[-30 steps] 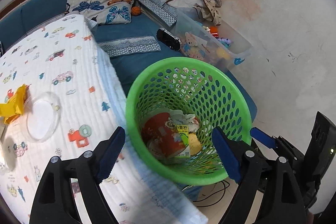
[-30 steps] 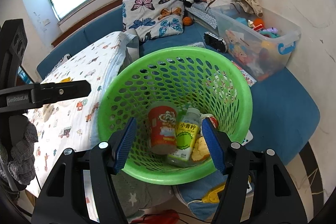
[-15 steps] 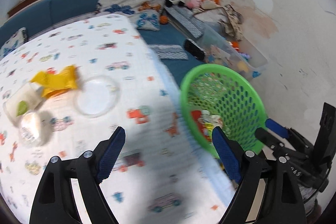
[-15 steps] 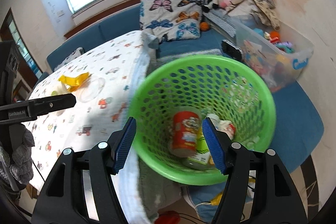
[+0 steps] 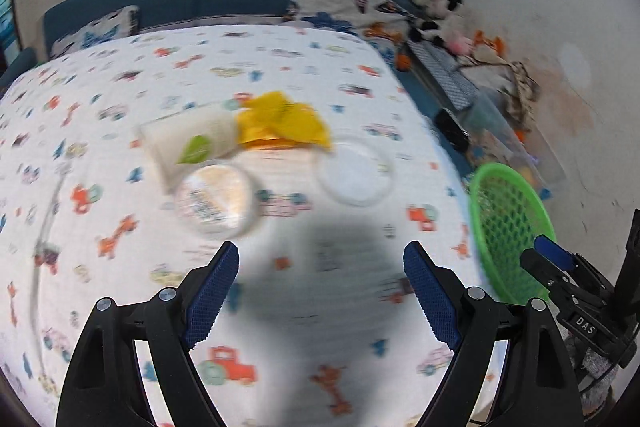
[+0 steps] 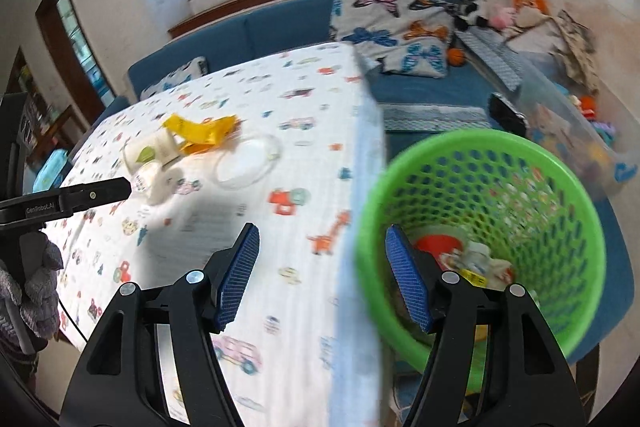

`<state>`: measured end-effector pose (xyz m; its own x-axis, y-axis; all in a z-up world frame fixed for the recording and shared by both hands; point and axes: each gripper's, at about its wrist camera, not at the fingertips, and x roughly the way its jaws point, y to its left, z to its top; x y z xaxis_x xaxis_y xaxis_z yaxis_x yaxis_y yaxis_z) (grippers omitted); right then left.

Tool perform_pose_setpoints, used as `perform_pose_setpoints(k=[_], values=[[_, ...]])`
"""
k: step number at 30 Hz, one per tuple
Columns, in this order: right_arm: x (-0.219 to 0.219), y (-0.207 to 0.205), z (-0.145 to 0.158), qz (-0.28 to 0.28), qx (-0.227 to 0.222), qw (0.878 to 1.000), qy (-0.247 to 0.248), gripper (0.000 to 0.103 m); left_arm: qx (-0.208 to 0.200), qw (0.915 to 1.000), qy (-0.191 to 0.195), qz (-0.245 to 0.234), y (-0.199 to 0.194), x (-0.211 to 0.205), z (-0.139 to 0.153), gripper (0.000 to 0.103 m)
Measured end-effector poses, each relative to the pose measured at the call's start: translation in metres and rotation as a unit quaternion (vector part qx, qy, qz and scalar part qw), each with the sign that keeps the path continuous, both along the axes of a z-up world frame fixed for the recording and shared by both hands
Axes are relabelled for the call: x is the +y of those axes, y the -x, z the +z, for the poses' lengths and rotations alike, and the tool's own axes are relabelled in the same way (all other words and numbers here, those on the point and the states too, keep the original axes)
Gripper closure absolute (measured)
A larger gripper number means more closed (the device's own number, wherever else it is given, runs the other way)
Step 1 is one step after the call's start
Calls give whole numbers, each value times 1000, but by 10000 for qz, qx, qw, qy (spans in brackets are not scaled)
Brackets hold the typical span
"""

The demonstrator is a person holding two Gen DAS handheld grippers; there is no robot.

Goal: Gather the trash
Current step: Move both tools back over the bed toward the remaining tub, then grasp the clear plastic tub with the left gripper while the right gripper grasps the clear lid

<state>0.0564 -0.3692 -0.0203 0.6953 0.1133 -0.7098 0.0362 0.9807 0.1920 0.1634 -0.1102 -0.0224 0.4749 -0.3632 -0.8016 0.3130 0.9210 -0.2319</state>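
Both views off the green basket (image 6: 480, 227) toward blurred table trash (image 5: 280, 127); left tool (image 5: 320, 291) wide, right tool (image 6: 320, 271) narrower, both empty.

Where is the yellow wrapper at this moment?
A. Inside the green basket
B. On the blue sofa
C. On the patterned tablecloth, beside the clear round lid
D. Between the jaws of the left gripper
C: the yellow wrapper lies on the tablecloth next to the clear round lid, outside the green basket.

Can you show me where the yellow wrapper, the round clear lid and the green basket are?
yellow wrapper (image 5: 284, 125), left wrist view, middle of the crumpled part.
round clear lid (image 5: 354, 173), left wrist view, its flat centre.
green basket (image 6: 576, 211), right wrist view, inner mesh wall.
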Motion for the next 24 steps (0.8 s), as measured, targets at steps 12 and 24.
perform_pose_setpoints(k=[12,24], values=[[64,-69,-11,784,124,9968,79,29,-3,9983,-178,559,-11,65,-12,21],[92,-128,-46,1099,466,9922,349,18,137,9973,-190,699,-26,84,-26,21]])
